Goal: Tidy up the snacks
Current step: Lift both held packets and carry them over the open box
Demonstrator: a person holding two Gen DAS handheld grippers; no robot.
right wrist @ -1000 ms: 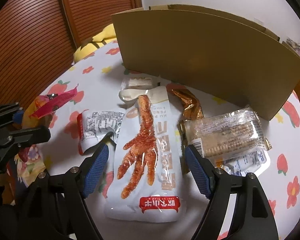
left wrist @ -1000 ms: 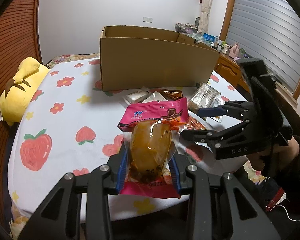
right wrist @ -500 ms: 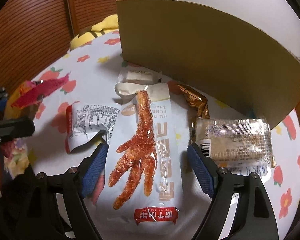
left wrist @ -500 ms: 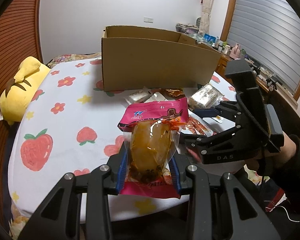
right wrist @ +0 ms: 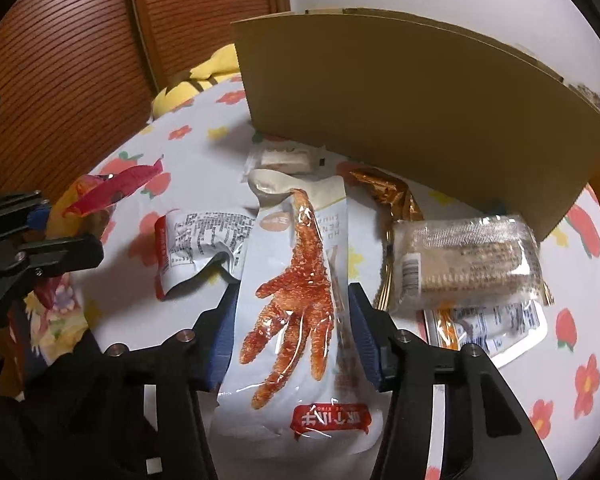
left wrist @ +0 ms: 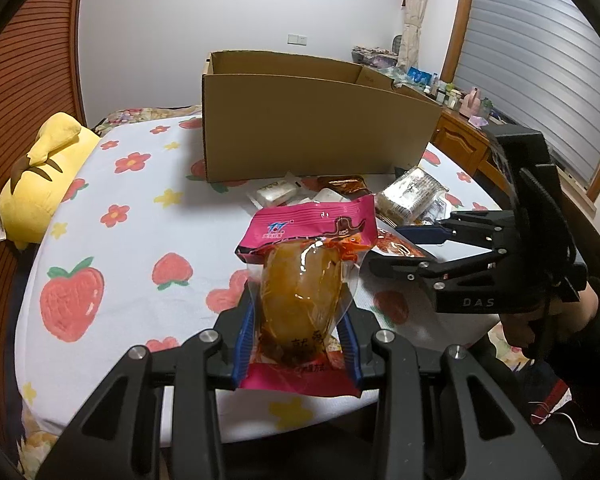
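Film on the white plastic chicken-foot snack pouch [right wrist: 300, 292] looks slick and limp, so the closing right tongs [right wrist: 296, 328] squeeze its mid-sides on the flowered surface [right wrist: 580, 364] (left tongs [left wrist: 298, 336] pinch a pink-topped clear snack pack [left wrist: 304, 280] aloft).

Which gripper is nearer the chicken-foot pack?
Right. The right gripper straddles the chicken-foot pack, jaws closing on it; the left gripper, off to its side, holds the pink snack pack.
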